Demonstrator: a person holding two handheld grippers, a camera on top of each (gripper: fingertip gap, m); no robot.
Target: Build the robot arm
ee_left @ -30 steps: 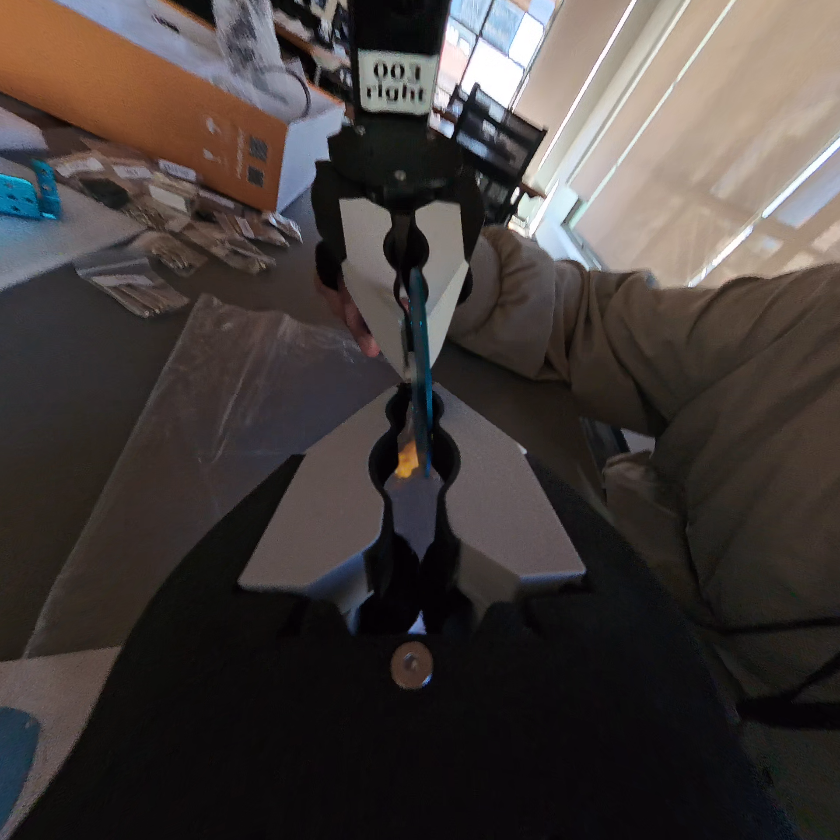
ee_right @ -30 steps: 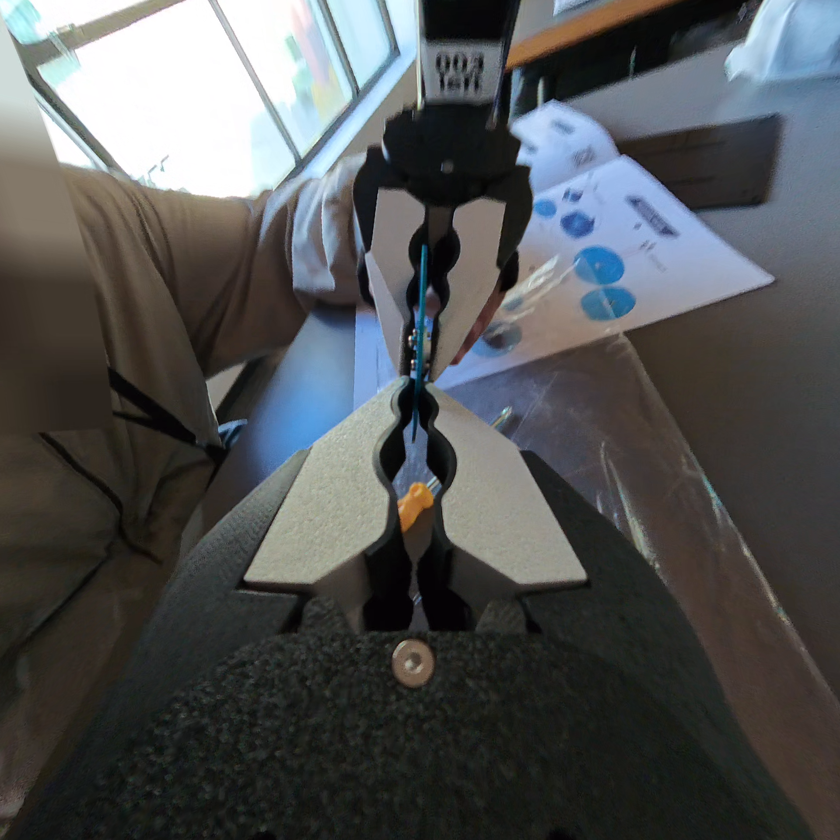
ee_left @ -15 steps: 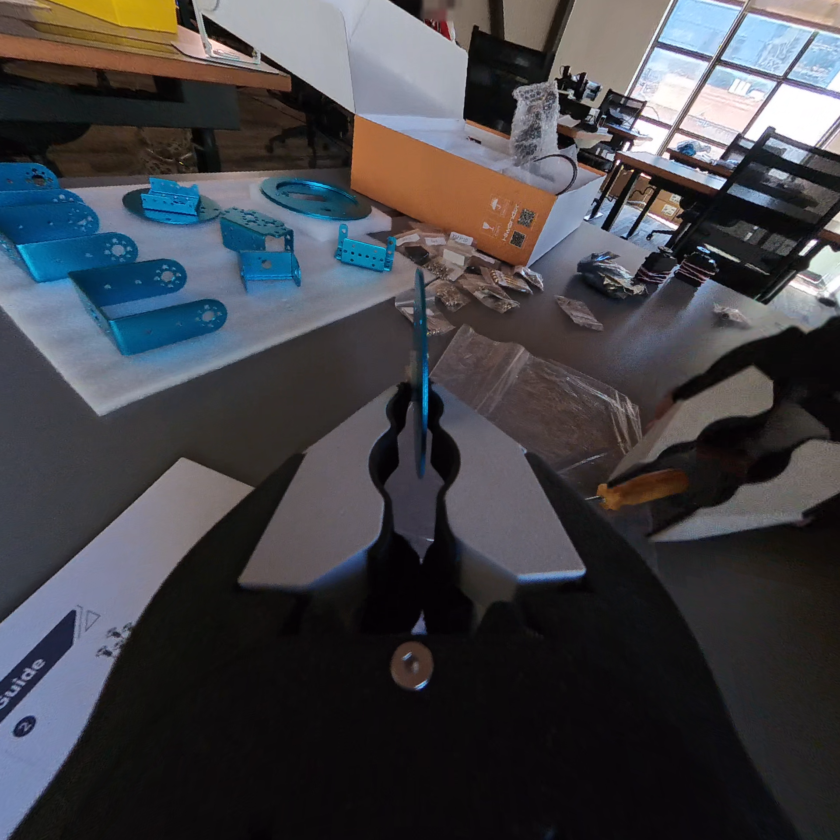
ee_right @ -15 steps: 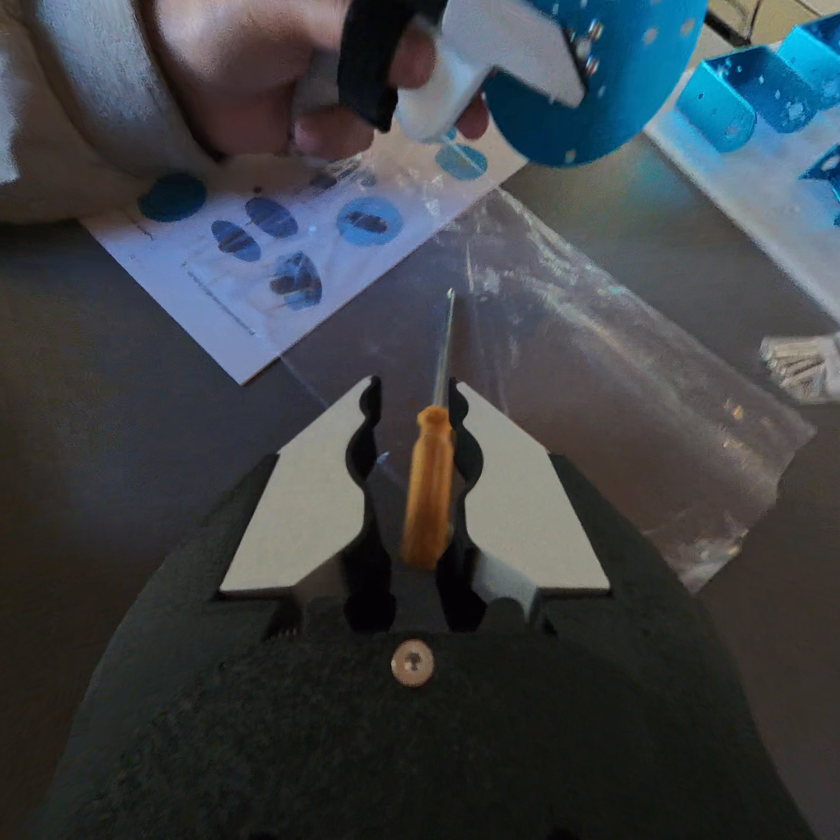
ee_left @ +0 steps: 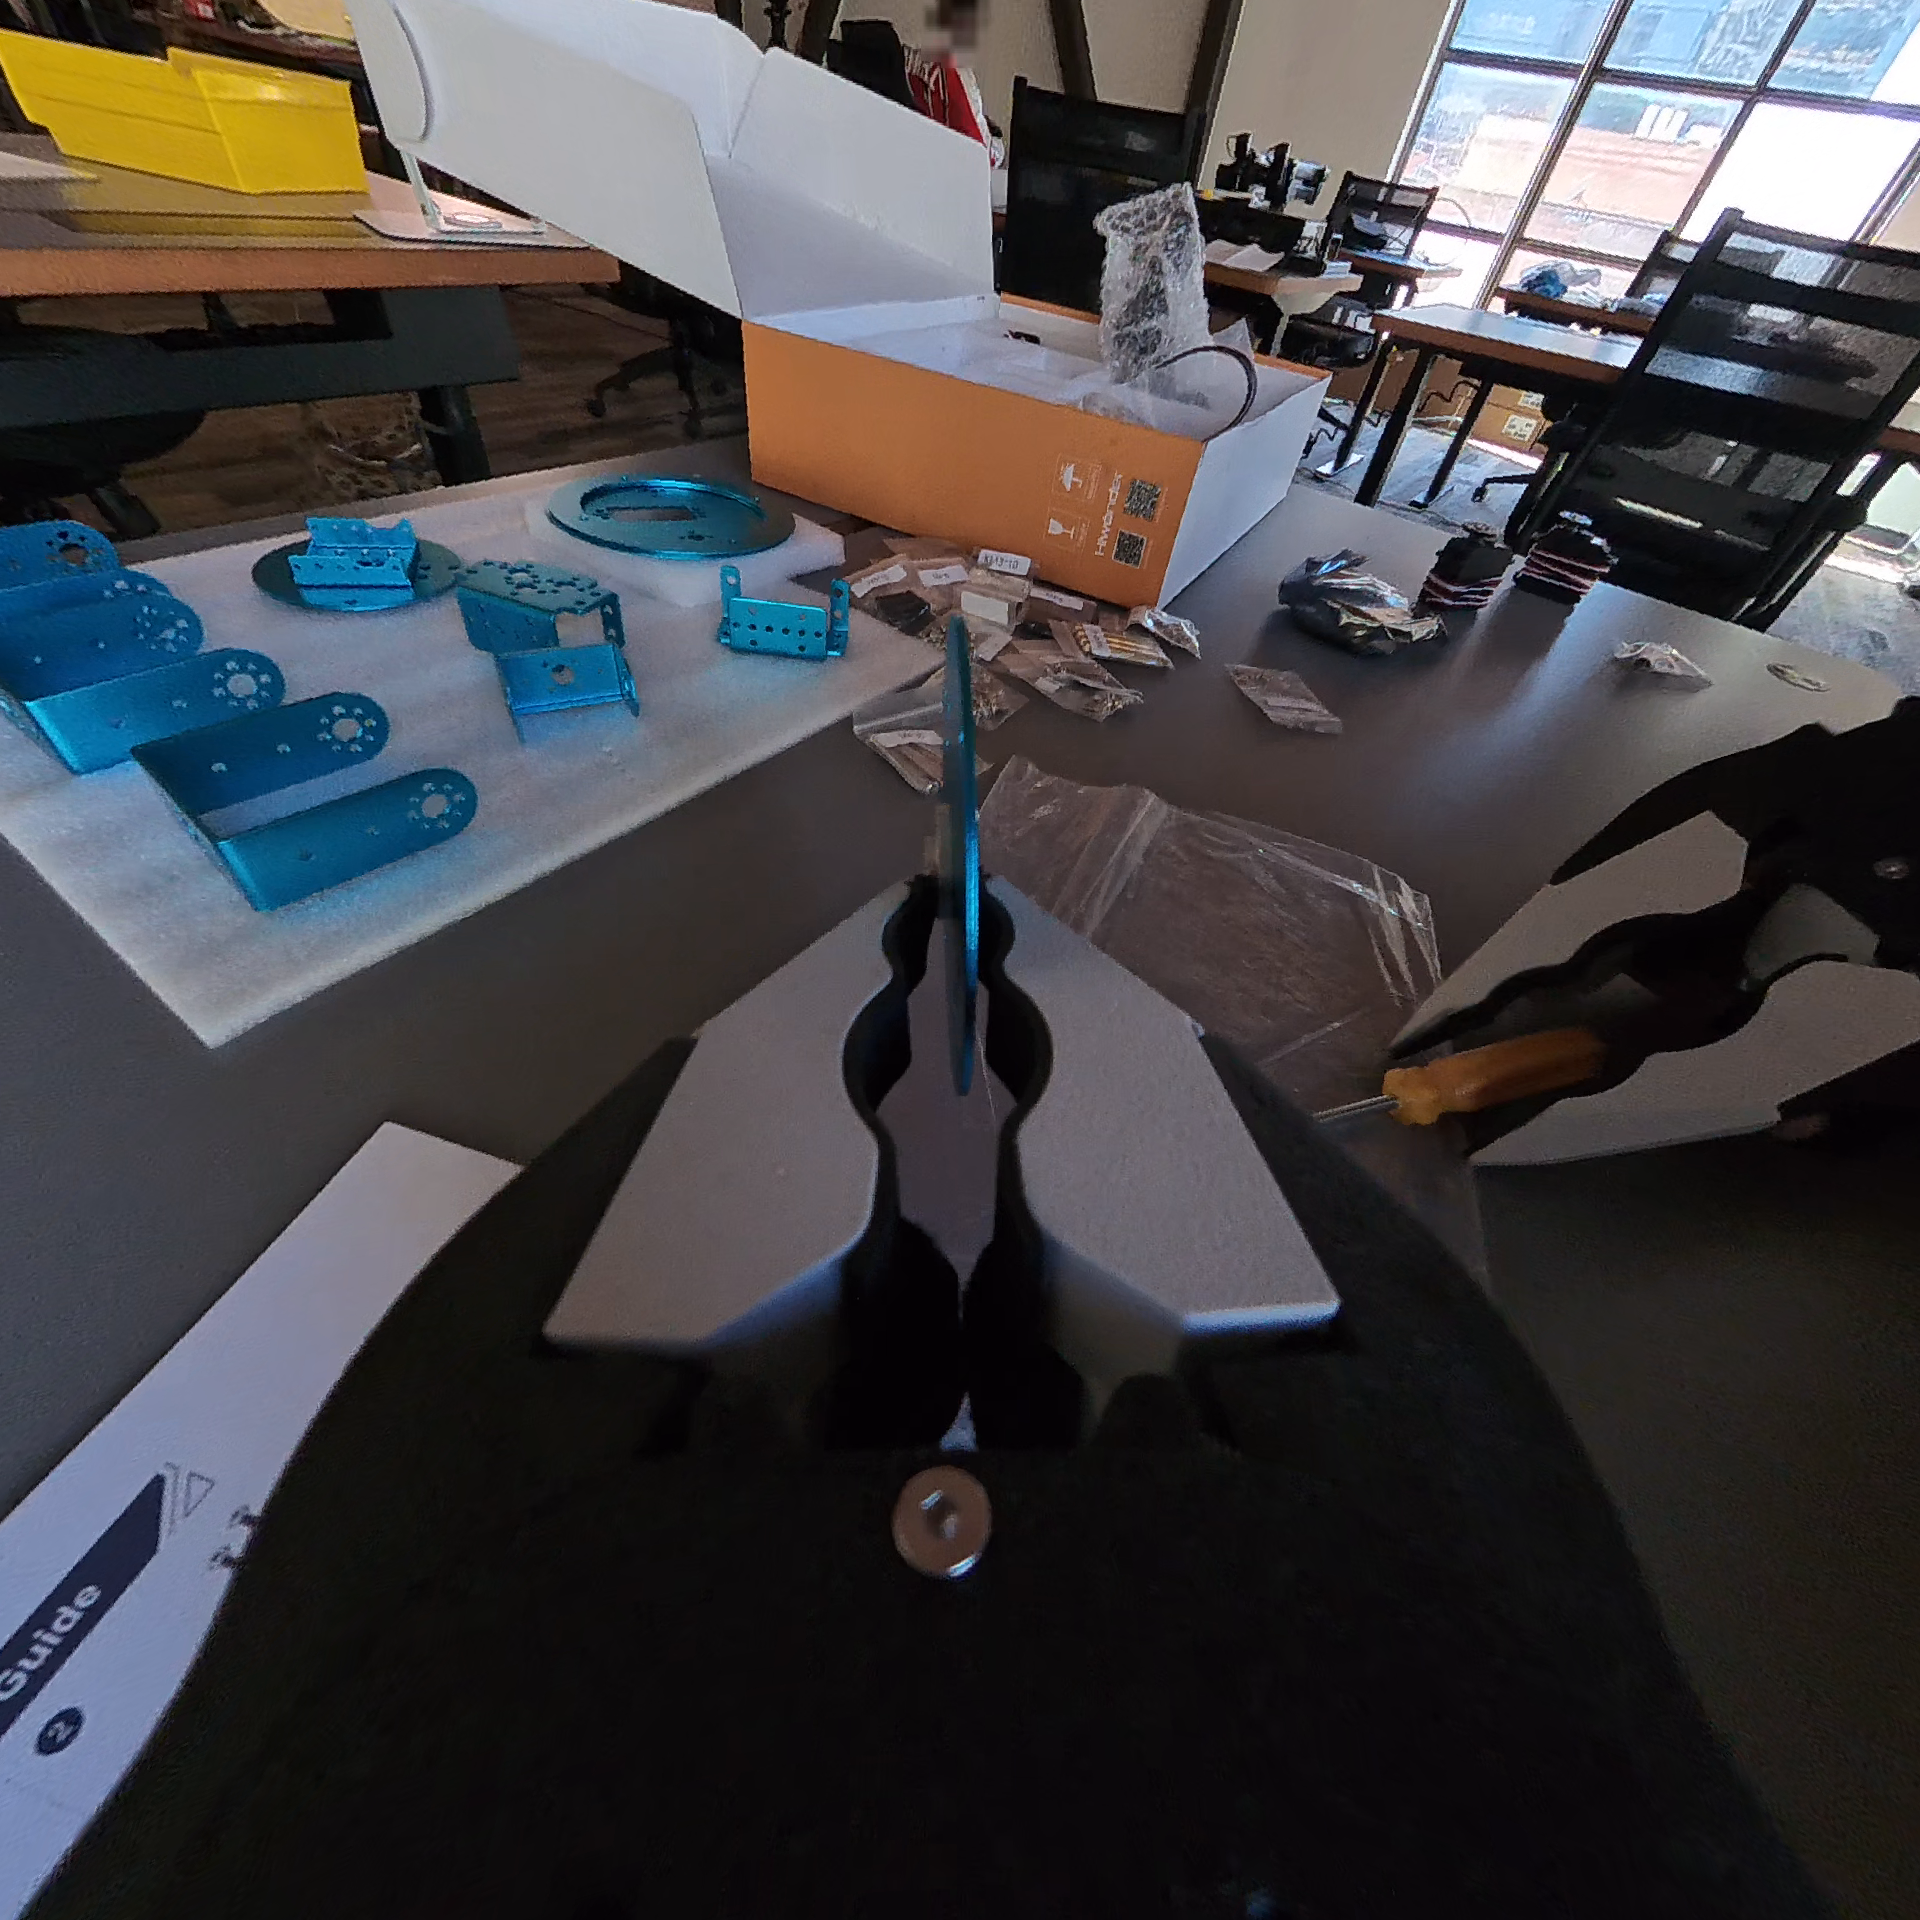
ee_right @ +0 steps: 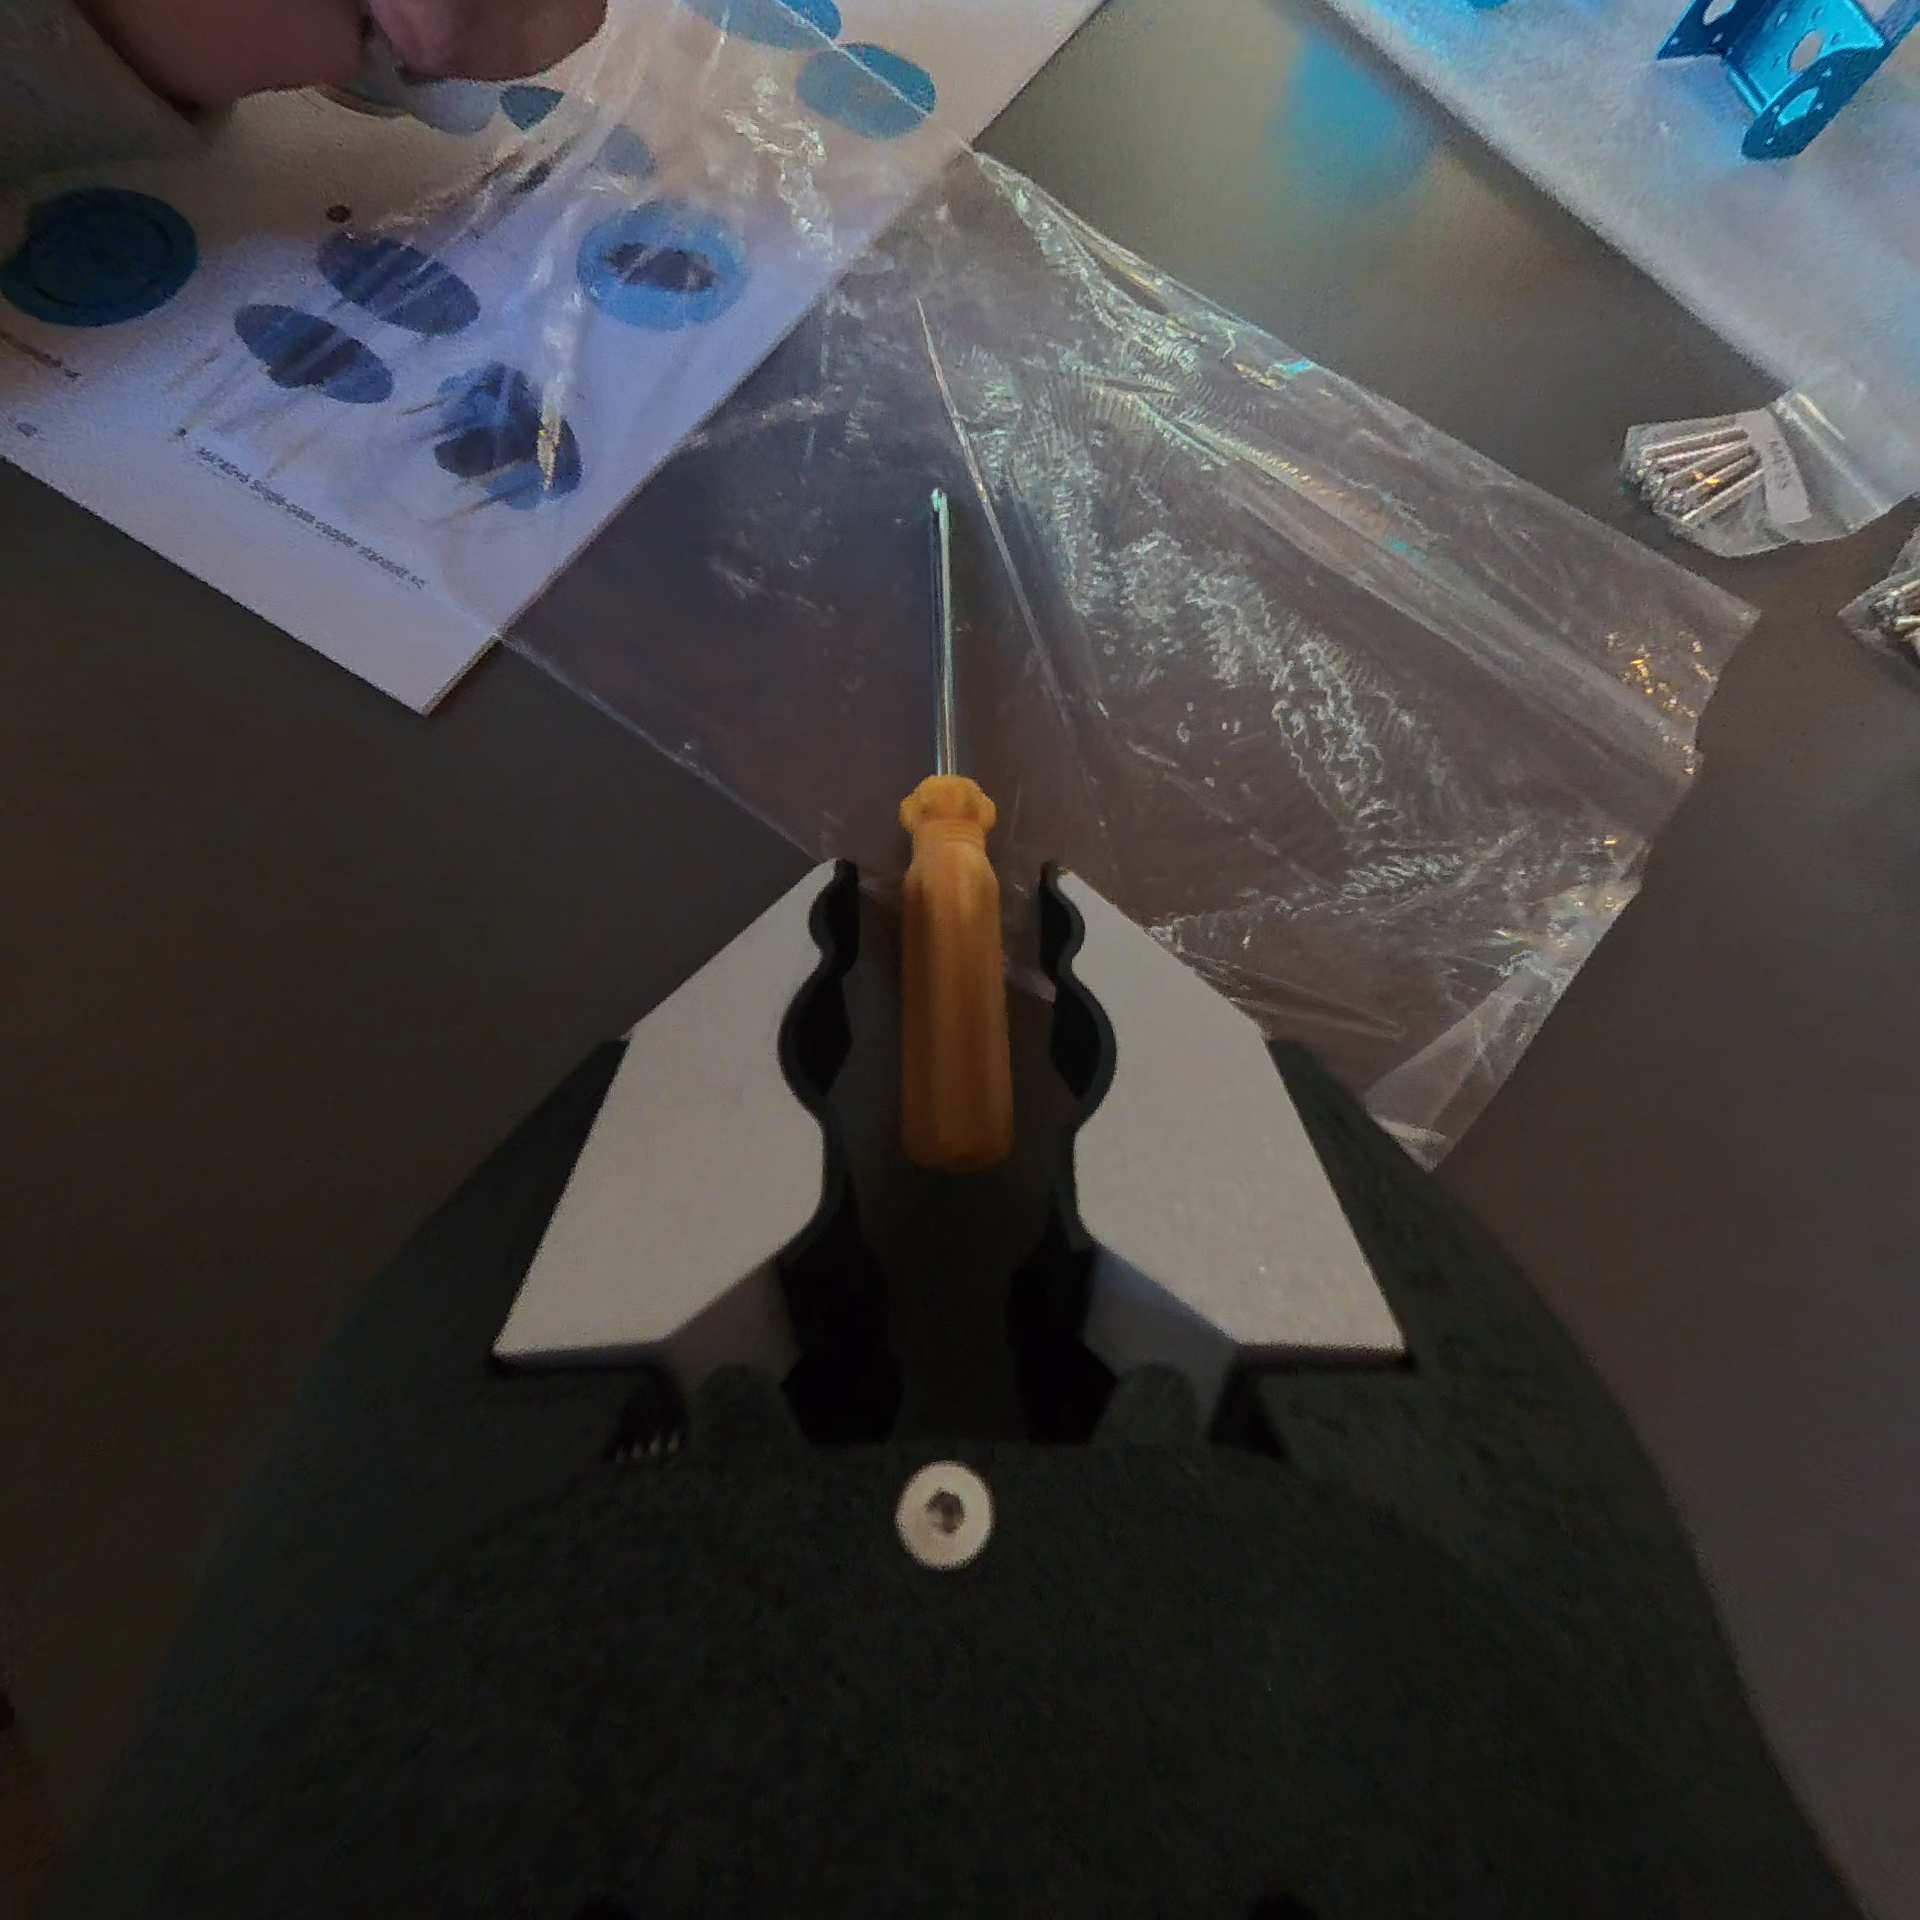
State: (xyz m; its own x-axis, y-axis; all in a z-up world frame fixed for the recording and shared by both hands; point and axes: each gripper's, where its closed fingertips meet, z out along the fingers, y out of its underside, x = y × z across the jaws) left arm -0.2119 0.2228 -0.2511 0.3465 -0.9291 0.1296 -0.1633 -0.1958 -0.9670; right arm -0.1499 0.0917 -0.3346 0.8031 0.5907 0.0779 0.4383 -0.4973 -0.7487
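Observation:
My left gripper (ee_left: 956, 894) is shut on a thin blue metal disc (ee_left: 961, 831), held upright and edge-on above the dark table. My right gripper (ee_right: 945, 873) is open, down at the table. A small screwdriver with an orange handle (ee_right: 954, 997) lies between its fingers with a gap on each side. Its shaft points forward over a clear plastic bag (ee_right: 1299, 623). In the left wrist view the right gripper (ee_left: 1439, 1096) sits low at the right with the screwdriver (ee_left: 1496, 1070) between its jaws.
A white foam sheet (ee_left: 447, 821) with several blue metal brackets lies at the left. An open orange box (ee_left: 966, 457) stands behind it, with small bags of screws (ee_left: 1039, 644) in front. A printed instruction sheet (ee_right: 312, 364) lies beside the plastic bag. A hand (ee_right: 416, 31) shows at the top left. The tips of one gripper are about 15 cm away from the tips of the other.
The two grippers were tip to tip, the screwdriver at the disc. They have drawn apart. The right gripper went down to the table and opened around the screwdriver.

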